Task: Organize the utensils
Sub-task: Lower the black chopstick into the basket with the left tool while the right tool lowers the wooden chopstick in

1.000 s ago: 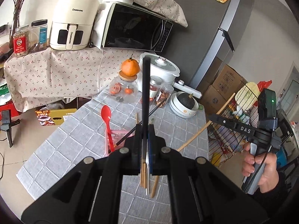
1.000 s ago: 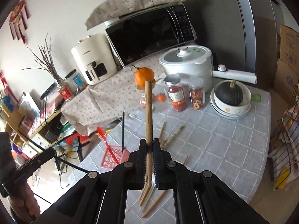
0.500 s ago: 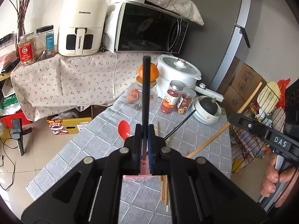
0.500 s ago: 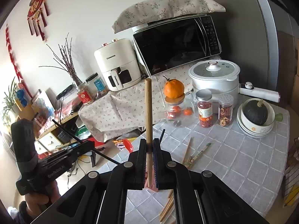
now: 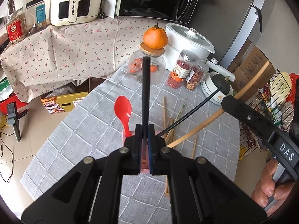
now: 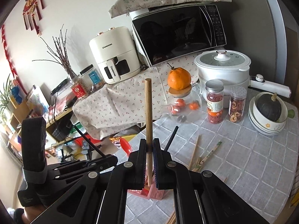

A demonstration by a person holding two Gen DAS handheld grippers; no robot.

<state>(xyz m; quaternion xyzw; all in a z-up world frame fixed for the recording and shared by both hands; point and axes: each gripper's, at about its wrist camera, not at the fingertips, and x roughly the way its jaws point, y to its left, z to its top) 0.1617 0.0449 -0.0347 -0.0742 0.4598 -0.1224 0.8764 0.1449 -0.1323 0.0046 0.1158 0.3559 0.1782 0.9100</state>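
Two grippers, each clamped on one chopstick. Left gripper (image 5: 144,145) pinches a black chopstick (image 5: 145,89) that sticks up past the fingertips. Right gripper (image 6: 149,160) pinches a wooden chopstick (image 6: 149,112) the same way. Pink holder (image 6: 156,193) sits right under both sets of tips, red spoon (image 5: 123,112) standing in it. Loose chopsticks (image 6: 196,155) lie on the tablecloth (image 6: 252,158) just right of the holder.

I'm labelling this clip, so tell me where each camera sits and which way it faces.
Left wrist: behind the left gripper, jaws shut on a black chopstick, looking down across the grey checked tablecloth; right hand at the edge.
Right wrist: behind the right gripper, holding a wooden chopstick, facing the microwave.
Shared: the orange.
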